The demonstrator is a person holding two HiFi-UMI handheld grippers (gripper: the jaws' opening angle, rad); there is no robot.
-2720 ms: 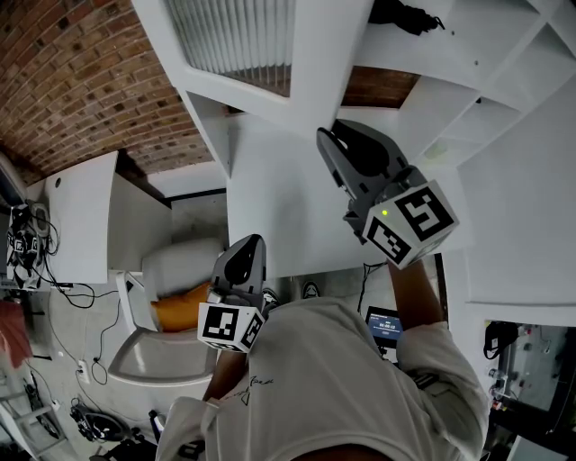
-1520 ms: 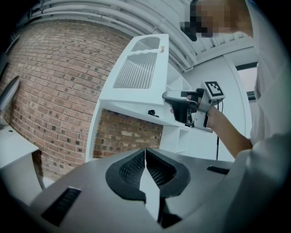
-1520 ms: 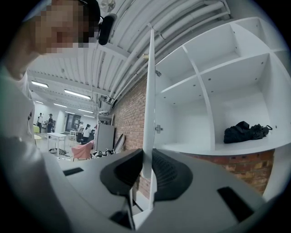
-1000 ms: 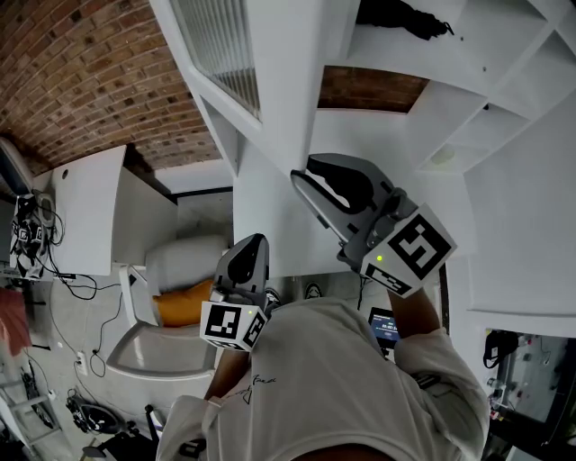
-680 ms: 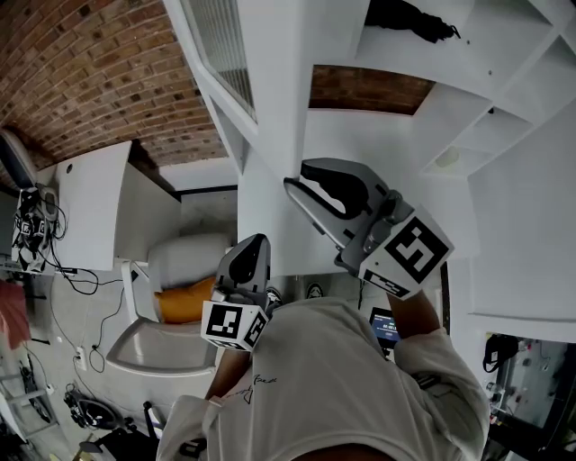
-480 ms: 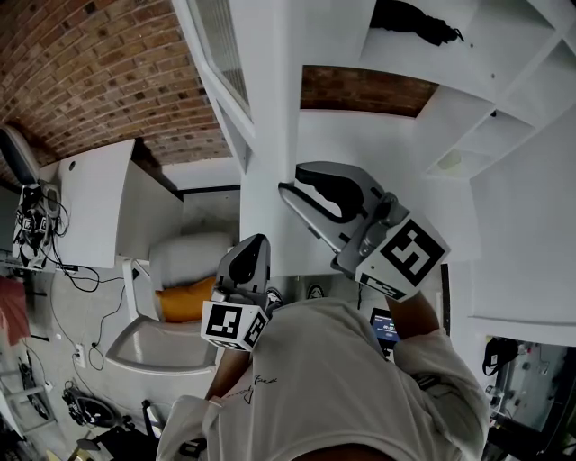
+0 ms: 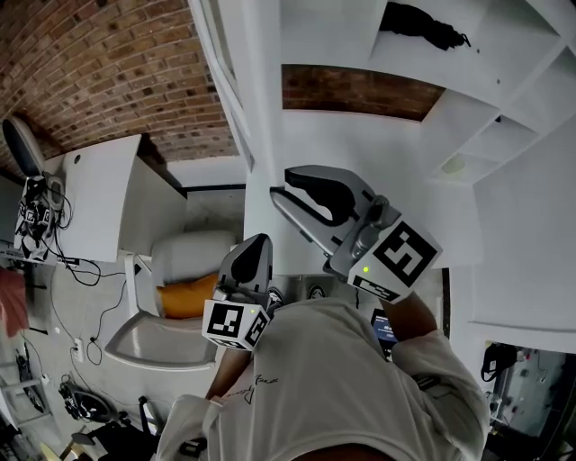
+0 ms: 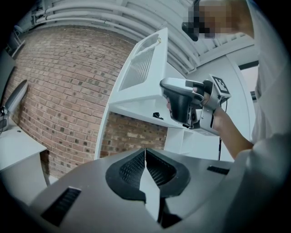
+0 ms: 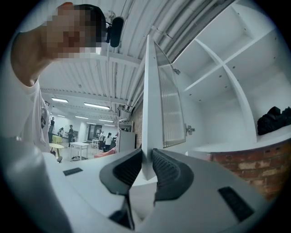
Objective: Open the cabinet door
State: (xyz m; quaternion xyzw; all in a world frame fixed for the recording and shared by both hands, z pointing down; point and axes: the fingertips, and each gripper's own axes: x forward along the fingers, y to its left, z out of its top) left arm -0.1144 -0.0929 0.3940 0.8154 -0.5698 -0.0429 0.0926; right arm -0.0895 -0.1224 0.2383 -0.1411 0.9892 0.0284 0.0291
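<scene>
Here, the cabinet door (image 7: 259,108) is the landmark; items run L to R of it.

**Far left of door (head view):** brick wall (image 7: 108,72); white desk (image 7: 90,207) w/ cables (image 7: 36,225); white seat (image 7: 153,347) w/ orange cushion (image 7: 184,302). All are well apart from the door.

**Below door, slightly left:** left gripper (image 7: 256,243), apart from the door. Its own view shows the claw closed tip to tip w/ nothing between. Only that view shows the door side-on, standing out at an angle from the cabinet front.

**At door:** the head view sees the panel nearly edge-on, and the gripper body hides the contact. The right gripper (image 9: 147,157) view settles it: the pads clamp the door's white frame edge from both sides, parted only by the panel's thickness. That view alone also shows the ribbed pane (image 9: 170,109) and a small metal fitting (image 9: 188,130) just right of the pane. Left of the door it shows a distant hall w/ people and tables (image 9: 82,145).

**Right of door:** open white shelves (image 7: 504,99); a black bundle (image 7: 423,22) lies on the upper one.

**Obstruction:** the person's white shirt (image 7: 333,387) fills the lower head view, below the door.
</scene>
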